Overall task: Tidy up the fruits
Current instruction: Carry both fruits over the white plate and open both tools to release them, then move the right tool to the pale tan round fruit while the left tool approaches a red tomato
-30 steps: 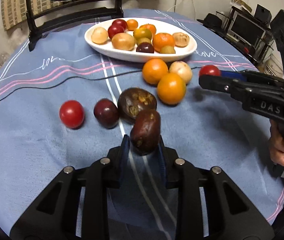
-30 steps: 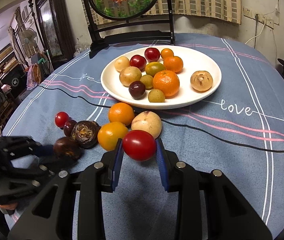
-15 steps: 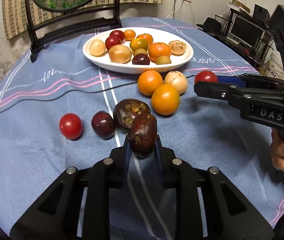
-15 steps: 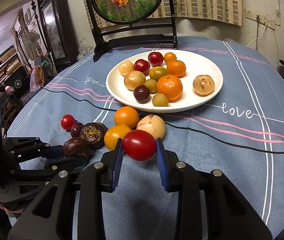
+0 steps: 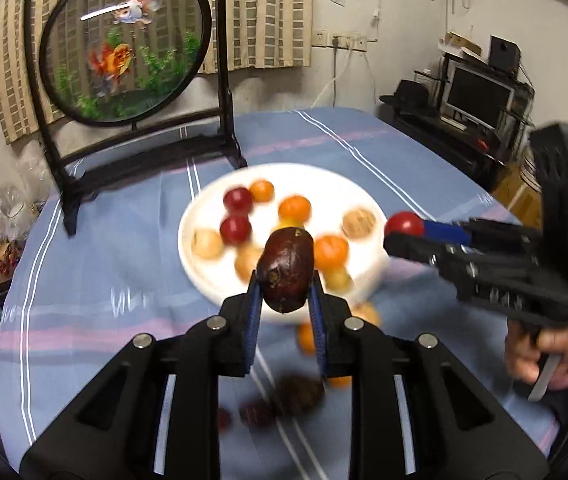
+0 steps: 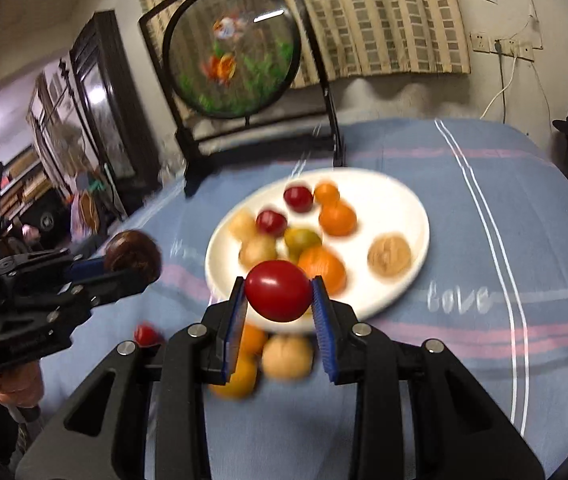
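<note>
Left gripper (image 5: 286, 294) clamped on wrinkled dark passion fruit (image 5: 287, 270), right gripper (image 6: 278, 300) pinching red tomato (image 6: 277, 290), both aloft at 6 o'clock of the white plate (image 6: 412, 216); tomato likely soft, slick-skinned, so grip mid-body, lightly.

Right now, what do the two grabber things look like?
Both grippers are black plastic, with cut-out arms and round silver bolts. The left gripper and right gripper have ribbed blue pads on their fingers. Each has a boxy black body and a pistol handle with a silvery trigger.
</note>
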A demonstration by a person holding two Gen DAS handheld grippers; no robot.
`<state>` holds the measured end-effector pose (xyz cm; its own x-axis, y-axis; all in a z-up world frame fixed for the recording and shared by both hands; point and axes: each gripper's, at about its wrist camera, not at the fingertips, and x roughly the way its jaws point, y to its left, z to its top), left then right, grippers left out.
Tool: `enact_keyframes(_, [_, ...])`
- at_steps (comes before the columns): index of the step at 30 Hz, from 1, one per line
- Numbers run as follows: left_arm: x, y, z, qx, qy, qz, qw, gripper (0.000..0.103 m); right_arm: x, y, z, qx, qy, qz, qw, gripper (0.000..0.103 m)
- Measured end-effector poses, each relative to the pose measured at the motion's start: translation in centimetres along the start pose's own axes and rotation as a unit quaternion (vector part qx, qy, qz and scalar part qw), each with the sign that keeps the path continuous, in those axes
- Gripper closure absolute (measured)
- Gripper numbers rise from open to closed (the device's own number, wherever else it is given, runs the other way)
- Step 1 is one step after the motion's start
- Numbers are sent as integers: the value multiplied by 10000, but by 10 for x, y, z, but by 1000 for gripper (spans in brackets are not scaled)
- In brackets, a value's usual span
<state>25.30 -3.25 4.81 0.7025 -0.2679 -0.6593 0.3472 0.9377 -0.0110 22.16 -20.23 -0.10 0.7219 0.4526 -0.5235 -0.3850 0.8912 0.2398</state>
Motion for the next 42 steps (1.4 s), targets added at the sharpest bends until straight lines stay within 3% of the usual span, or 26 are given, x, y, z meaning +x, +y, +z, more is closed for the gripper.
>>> enact_keyframes(6, [84, 21, 29, -173, 485, 56, 9987, 80, 53, -18, 12, 22, 131, -200, 9997, 70])
enact_keyframes(11, [112, 29, 32, -347, 653, -16, 9973, 80, 71, -31, 12, 146, 267, -208, 9993, 70])
enact_keyframes(12, [115, 31, 32, -424, 702, -25, 9966, 76, 73, -31, 13, 101, 301, -171, 9993, 69])
enact_keyframes(13, [115, 32, 31, -492, 709, 3, 9963, 53, 74, -31, 13, 68, 324, -167, 9993, 64])
enact_keyframes(14, [113, 33, 31, -562, 673, 56, 9961, 39, 74, -30, 14, 50, 324, -183, 9993, 56])
enact_keyframes(15, [105, 35, 31, -629, 504, 180, 9966, 26, 70, -28, 14, 59, 261, -251, 9993, 38])
enact_keyframes(18, [74, 35, 29, -608, 275, 203, 9976, 24, 53, -25, 18, 34, 78, -257, 9996, 37])
enact_keyframes(21, [32, 38, 15, -707, 95, 291, 9970, 11, 31, -16, 19, -77, -47, -287, 9995, 37])
enact_keyframes(26, [-28, 49, -38, -1131, -106, 328, 9930, 4, 8, -1, -3, -112, 119, -184, 9997, 37])
enact_keyframes(32, [-44, 49, -114, -1357, 37, 524, 9894, 4, -4, 10, -50, -280, 513, -227, 9980, 37])
enact_keyframes(36, [-36, 40, -137, -1155, 323, 476, 9916, 4, 1, 9, -62, -254, 687, -291, 9969, 37])
enact_keyframes(42, [-41, 23, -138, -802, 119, 699, 9943, 4, 18, 7, -67, -272, 936, -421, 9944, 40])
